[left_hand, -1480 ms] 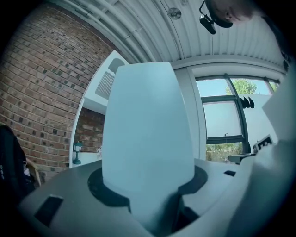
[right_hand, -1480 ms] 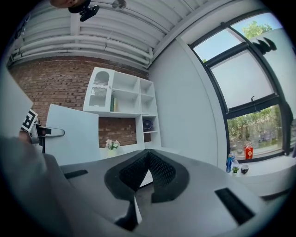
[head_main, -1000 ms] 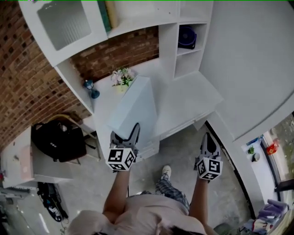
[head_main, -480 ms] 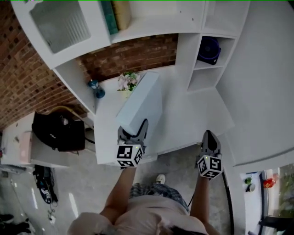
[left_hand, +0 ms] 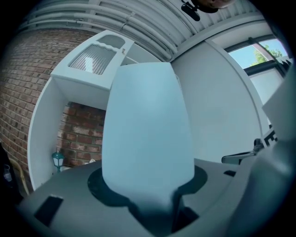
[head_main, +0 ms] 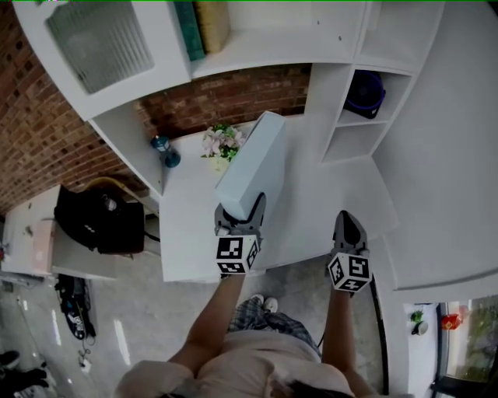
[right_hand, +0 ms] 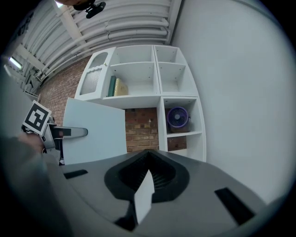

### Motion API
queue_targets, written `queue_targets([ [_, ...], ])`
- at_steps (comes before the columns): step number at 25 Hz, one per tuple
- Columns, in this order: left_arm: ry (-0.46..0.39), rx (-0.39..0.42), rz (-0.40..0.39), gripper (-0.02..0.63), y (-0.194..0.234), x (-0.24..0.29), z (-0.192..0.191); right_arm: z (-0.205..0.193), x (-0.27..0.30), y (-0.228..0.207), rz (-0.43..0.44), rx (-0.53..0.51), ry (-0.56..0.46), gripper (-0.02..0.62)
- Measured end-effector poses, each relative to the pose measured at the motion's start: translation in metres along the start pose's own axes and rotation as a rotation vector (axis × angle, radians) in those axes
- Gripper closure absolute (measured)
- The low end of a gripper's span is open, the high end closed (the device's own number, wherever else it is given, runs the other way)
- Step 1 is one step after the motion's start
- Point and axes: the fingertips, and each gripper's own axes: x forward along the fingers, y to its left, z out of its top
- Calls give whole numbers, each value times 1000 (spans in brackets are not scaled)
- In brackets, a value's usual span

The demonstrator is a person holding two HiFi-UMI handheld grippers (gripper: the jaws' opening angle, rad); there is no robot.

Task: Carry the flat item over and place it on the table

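Note:
The flat item is a pale blue panel [head_main: 253,163], held on edge and reaching out over the white table [head_main: 311,202]. My left gripper [head_main: 241,214] is shut on its near end. In the left gripper view the panel [left_hand: 148,134] fills the middle and rises out of the jaws of the left gripper [left_hand: 152,199]. My right gripper [head_main: 348,225] hovers over the table's front edge to the right, apart from the panel, with its jaws together. In the right gripper view a thin white sliver shows at the seam of the right gripper [right_hand: 145,185]. That view has the panel [right_hand: 95,132] at the left.
A small flower pot [head_main: 222,144] and a teal lantern [head_main: 165,151] stand at the table's back left, just beyond the panel. White shelves hold a purple fan [head_main: 366,89] and books [head_main: 202,23]. A black bag [head_main: 97,221] lies on a lower surface at the left.
Both grippers have come forward from in front of the table to over its front edge. The panel has travelled with the left gripper, further over the tabletop toward the flowers.

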Motion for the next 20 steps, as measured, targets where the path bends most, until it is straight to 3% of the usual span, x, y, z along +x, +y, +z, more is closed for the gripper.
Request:
queue_targets([
  [8,18,2,52,333,8,58,-8,-3,55,7,48,12,19,580],
  [20,32,3,153,333,33,150,-21,-1,183,37,177,-7,31,580],
])
